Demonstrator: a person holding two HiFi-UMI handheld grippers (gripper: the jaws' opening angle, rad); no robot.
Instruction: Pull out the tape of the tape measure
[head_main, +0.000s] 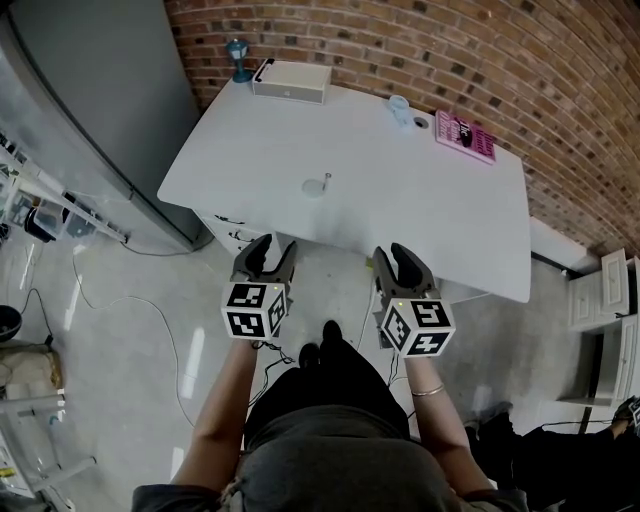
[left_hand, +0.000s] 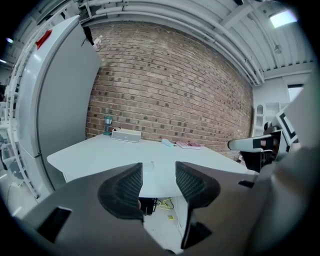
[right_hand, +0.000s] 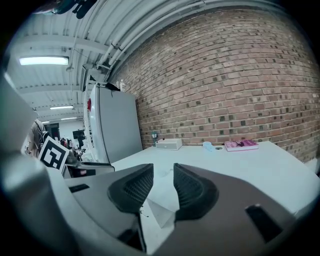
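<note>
Left claw (head_main: 275, 244) spread, empty. Right claw (head_main: 393, 252) spread, empty. Both near counter (head_main: 250, 150) edge. Tape measure (head_main: 315, 186) lies mid-counter, untouched.

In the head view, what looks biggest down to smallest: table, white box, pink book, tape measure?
White rectangular table
then white oblong box and flat pink book, too alike to rank
smallest, pale round tape measure

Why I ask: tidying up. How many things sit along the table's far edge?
4: a teal ornament at the left corner, a white box beside it, a small pale blue thing further right, a pink book farthest right. The book's dark patch might be another.
</note>
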